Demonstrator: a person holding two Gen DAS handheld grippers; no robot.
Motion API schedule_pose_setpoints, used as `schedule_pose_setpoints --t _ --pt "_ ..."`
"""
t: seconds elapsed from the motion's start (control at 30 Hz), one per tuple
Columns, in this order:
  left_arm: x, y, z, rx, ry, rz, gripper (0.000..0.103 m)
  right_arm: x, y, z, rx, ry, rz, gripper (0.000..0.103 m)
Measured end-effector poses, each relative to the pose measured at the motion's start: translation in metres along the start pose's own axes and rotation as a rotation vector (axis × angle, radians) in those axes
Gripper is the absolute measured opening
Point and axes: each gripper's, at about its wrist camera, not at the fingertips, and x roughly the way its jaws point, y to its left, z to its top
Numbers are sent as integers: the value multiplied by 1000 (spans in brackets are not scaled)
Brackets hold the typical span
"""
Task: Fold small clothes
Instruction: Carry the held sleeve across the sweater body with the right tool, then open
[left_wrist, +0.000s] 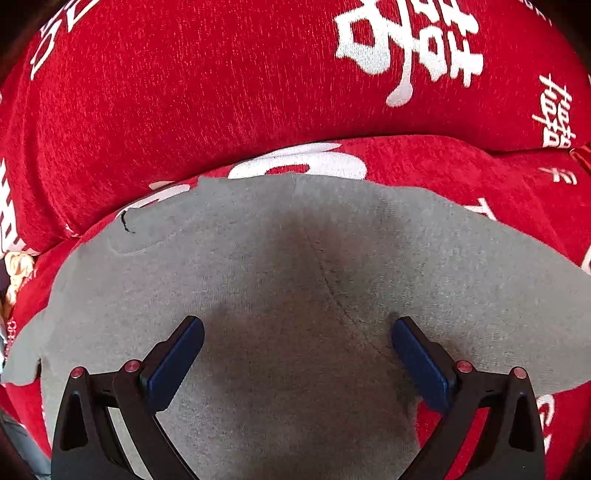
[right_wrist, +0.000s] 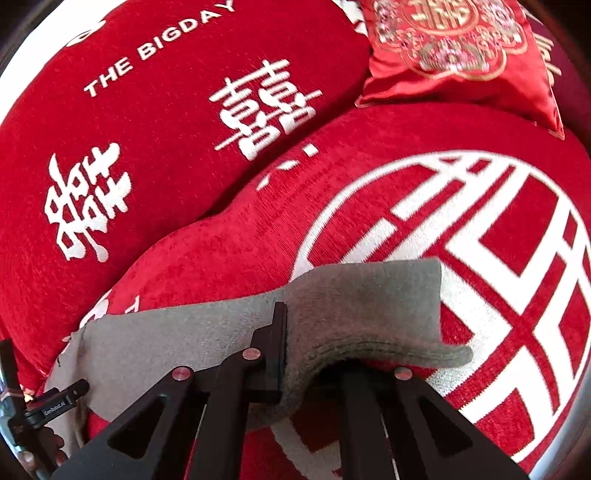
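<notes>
Grey garment edge pinched in my right gripper fingers, left gripper fingers wide above it; next, I'd carry the fold across the red cushion

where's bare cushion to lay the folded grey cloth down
Free: the red seat cushion right of the grey cloth, over its white circle print. Crowded: left, where the cloth spreads under the open left tongs; behind, the back cushion and satin pillow.
</notes>
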Motion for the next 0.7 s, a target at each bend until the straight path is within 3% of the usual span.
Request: schedule_pose_setpoints --t 0.27,0.33,0.5,0.7 --pt "2 -3 0 34 14 -25 103 -33 46 15 -101 -58 -22 5" --pt "-2 1 2 22 19 -61 103 -44 59 17 -130 -77 -24 5" --pt "-21 20 1 -10 -26 -113 103 -67 97 20 -195 -116 -21 5" --pt "-37 64 -5 -61 -59 -149 103 -88 168 11 -297 -149 13 5"
